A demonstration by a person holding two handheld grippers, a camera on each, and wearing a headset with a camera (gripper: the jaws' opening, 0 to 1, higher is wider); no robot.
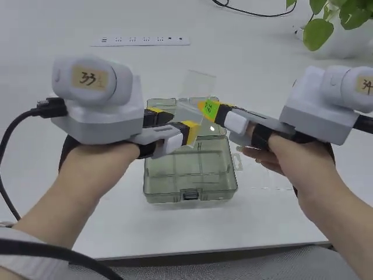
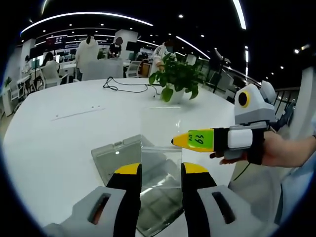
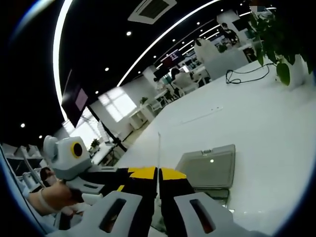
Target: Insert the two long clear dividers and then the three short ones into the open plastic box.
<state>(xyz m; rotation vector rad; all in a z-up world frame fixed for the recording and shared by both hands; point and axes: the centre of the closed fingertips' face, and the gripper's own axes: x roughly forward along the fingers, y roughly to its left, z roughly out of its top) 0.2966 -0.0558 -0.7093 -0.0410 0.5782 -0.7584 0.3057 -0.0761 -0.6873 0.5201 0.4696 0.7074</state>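
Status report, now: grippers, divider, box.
Right gripper shut on the divider, upright above the box. Left gripper jaws apart either side of it, contact unclear. Nothing seen in the way.
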